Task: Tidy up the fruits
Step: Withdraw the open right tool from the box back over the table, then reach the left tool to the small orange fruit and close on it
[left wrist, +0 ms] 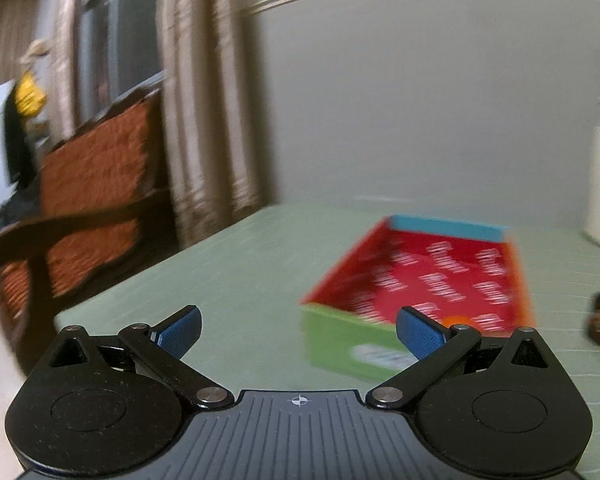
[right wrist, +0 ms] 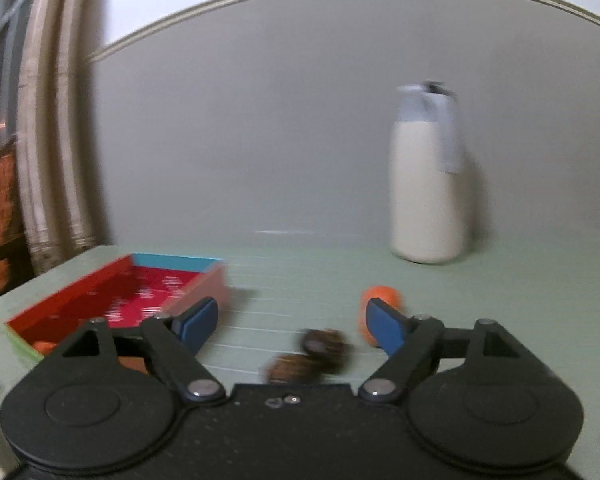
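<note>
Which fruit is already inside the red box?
A small orange fruit lies in the red box, at its near end. The other orange fruits and the dark brown ones lie outside on the green table.

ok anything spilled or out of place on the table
Nothing spilled. The milk bottle stands upright. Orange fruit and dark brown pieces still lie loose on the green table, outside the red tray.
</note>
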The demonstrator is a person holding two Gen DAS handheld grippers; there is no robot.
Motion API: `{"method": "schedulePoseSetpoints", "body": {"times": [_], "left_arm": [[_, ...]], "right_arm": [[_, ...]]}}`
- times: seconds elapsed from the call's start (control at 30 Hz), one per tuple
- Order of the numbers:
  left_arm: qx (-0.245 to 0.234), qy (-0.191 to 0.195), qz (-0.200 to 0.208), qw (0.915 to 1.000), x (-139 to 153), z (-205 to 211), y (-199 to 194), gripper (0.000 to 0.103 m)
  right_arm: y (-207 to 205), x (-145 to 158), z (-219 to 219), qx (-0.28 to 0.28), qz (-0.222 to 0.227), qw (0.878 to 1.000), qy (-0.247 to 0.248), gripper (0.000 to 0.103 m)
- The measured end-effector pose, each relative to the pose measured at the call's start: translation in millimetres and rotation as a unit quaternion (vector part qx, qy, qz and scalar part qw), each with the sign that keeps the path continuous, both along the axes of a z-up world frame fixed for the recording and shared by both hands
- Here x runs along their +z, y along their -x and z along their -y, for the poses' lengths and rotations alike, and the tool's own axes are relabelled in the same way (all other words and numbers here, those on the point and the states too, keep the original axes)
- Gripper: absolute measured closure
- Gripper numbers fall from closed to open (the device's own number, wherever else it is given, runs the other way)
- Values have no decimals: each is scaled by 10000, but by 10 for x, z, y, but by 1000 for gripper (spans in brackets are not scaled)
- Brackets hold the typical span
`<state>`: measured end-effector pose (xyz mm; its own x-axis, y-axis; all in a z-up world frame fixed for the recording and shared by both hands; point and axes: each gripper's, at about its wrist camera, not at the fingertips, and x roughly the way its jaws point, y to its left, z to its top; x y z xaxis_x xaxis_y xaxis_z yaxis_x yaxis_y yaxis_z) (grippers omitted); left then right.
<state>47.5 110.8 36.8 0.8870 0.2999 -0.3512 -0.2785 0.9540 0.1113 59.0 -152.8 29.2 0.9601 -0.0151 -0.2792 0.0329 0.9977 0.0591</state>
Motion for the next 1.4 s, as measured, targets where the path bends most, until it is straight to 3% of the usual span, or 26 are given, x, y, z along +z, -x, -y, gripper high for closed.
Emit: {"method": "schedulePoseSetpoints", "body": {"times": [0.4,0.53,0.67,0.97,1.4], "left_arm": [[-1366,-299,143,9901,-33,1025,60,1],[-1619,-284,58,9864,-61,1218,37,1],[-1770,-270,-72,9838,-98,1393,-9,1],[-2020,-25,-581,9777,-235,1717,-157,0],[-2140,210,-932,9721,-351,1975,-320,1]], "right_arm": [[218,-113,927,-1487,-148,9879,-410,15],[296,-136,1082,-1724,-135,9840,-427,6],[367,-152,1229,-1898,-151,9803,-527,0],[547,-168,1432,-2080,-225,9755,-678,0],[739,-235,1649,-2321,-194,9698,-723,0]]}}
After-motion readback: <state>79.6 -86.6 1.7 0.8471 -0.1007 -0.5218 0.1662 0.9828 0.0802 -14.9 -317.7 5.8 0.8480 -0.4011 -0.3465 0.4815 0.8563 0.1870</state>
